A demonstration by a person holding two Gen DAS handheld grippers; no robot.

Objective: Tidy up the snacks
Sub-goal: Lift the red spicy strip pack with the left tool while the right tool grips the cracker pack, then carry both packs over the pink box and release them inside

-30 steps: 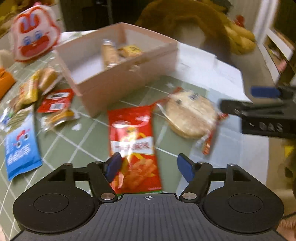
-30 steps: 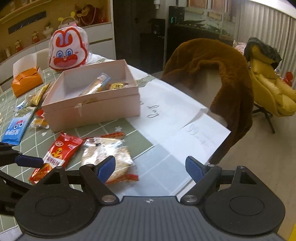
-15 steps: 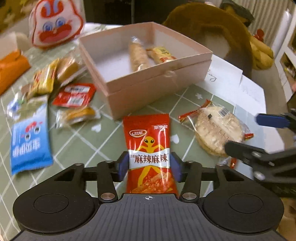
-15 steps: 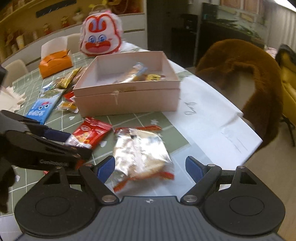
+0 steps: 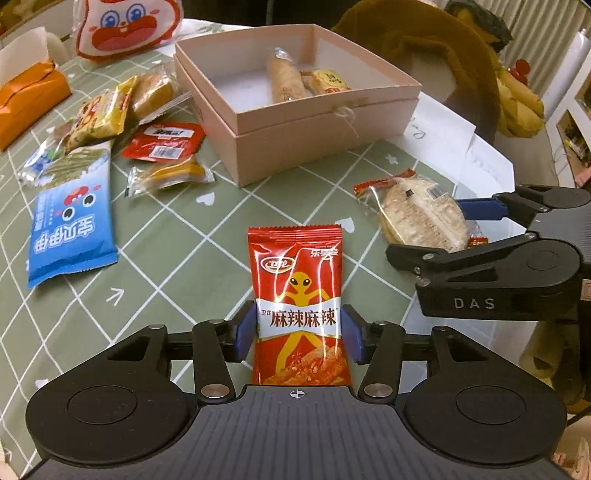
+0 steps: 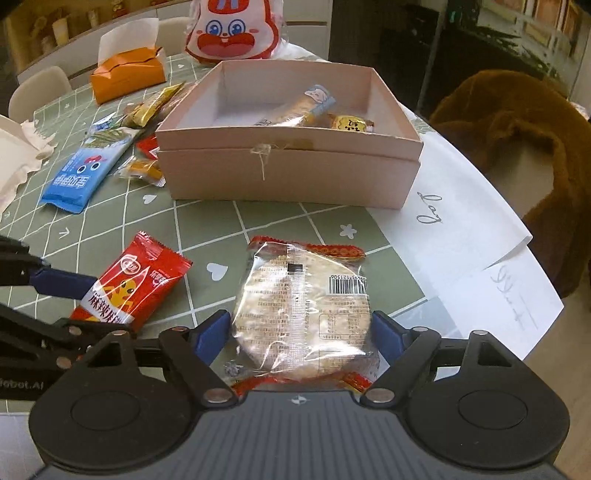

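Observation:
A red snack packet (image 5: 297, 295) with a yellow alien figure lies on the green checked tablecloth. My left gripper (image 5: 297, 328) has its blue pads against both of its sides, and the jaws are opening slightly. My right gripper (image 6: 301, 332) straddles a round cracker in a clear wrapper (image 6: 303, 310). Its jaws are closing, and the pads stand at the wrapper's edges without squeezing it. Beyond both stands the open pink box (image 6: 288, 177), which holds a long roll snack (image 6: 295, 110) and a small yellow packet (image 6: 349, 123).
Left of the box lie a blue packet (image 5: 70, 229), a red sachet (image 5: 164, 142), yellow packets (image 5: 107, 114) and an orange tissue box (image 5: 26, 96). A rabbit-face bag (image 6: 234, 29) stands behind. White papers (image 6: 465, 236) cover the table's right edge beside a brown fur-draped chair (image 6: 517, 140).
My left gripper has closed in on the red packet, which now sits square between its pads. My right gripper moved forward and down, so the cracker now lies between its jaws.

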